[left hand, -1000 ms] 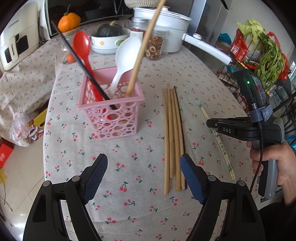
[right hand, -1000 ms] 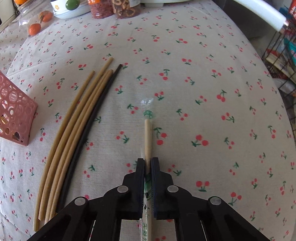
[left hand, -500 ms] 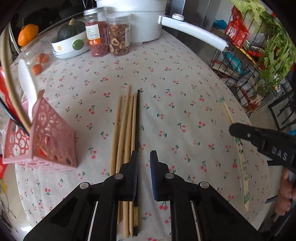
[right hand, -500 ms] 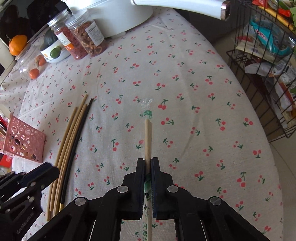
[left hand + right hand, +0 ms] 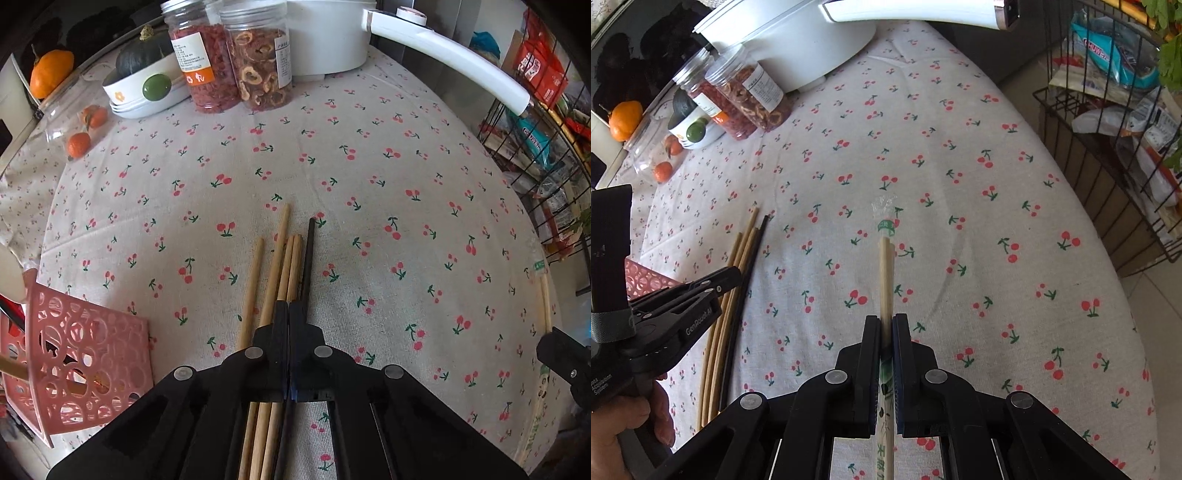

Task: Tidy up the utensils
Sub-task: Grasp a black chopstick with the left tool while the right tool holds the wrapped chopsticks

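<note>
Several loose chopsticks [image 5: 275, 266], tan ones and one black [image 5: 308, 254], lie side by side on the cherry-print tablecloth. My left gripper [image 5: 288, 308] is shut just above them; whether it pinches one I cannot tell. They also show in the right wrist view [image 5: 737, 280], with the left gripper [image 5: 733, 275] over them. My right gripper [image 5: 885, 319] is shut on a plastic-wrapped pair of chopsticks [image 5: 885, 266], also visible at the right edge of the left wrist view [image 5: 545, 306]. The pink perforated utensil basket [image 5: 81, 365] stands at lower left.
Two jars of dried fruit [image 5: 229, 55], a white bowl with a squash [image 5: 144, 88], a white pot with a long handle [image 5: 443, 59] and small oranges [image 5: 79, 144] stand at the back. A wire rack of groceries [image 5: 1115, 122] stands off the table's right edge.
My left gripper went from wide open to shut and moved forward and down onto the loose chopsticks. My right gripper stayed shut on the wrapped pair and rose slightly.
</note>
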Motion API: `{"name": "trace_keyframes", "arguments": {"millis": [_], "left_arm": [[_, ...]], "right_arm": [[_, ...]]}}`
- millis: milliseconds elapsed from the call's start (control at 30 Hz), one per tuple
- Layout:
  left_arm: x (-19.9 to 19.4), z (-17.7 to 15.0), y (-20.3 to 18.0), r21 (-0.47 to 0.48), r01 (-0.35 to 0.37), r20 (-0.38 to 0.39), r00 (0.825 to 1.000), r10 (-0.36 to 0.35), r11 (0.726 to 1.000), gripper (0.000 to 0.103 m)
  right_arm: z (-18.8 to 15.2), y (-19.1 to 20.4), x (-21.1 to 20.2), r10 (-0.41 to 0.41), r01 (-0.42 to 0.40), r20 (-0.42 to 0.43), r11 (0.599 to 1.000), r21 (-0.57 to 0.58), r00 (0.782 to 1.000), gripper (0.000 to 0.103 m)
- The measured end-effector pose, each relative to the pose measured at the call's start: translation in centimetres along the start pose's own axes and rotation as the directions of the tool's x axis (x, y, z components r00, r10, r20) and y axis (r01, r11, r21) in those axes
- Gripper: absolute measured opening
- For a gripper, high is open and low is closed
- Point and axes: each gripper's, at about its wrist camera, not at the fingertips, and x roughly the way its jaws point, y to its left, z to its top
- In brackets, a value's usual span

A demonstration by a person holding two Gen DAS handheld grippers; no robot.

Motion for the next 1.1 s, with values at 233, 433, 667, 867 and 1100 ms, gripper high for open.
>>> {"name": "trace_keyframes", "arguments": {"millis": [233,433,667,867,1100], "left_arm": [[0.1,0.0,-0.3,0.018,0.023,-0.011,1.000,-0.022,1.000,0.000],[0.5,0.7,-0.8,0.051,-0.014,-0.017,1.000,0.015,0.999,0.000],[0.7,1.6,-1.2,0.055,0.027,-0.047,0.999,-0.025,0.998,0.000],[1.0,1.3,-2.6,0.113,0.120,-0.071,0.991,-0.112,0.986,0.000],[0.2,1.6,-3.1,0.090,0.178,-0.036,0.984,-0.175,0.980,0.001]], "right_arm": [[0.2,0.3,0.3,0.002,-0.002,-0.006,1.000,-0.006,1.000,0.003],[0.2,0.2,0.4,0.001,-0.001,-0.012,1.000,-0.006,1.000,0.003],[0.2,0.2,0.5,0.002,-0.002,-0.016,1.000,-0.004,1.000,0.003],[0.3,0.2,0.4,0.009,-0.009,-0.014,1.000,-0.001,1.000,0.003],[0.3,0.2,0.3,0.013,-0.013,-0.010,1.000,0.002,1.000,0.003]]}}
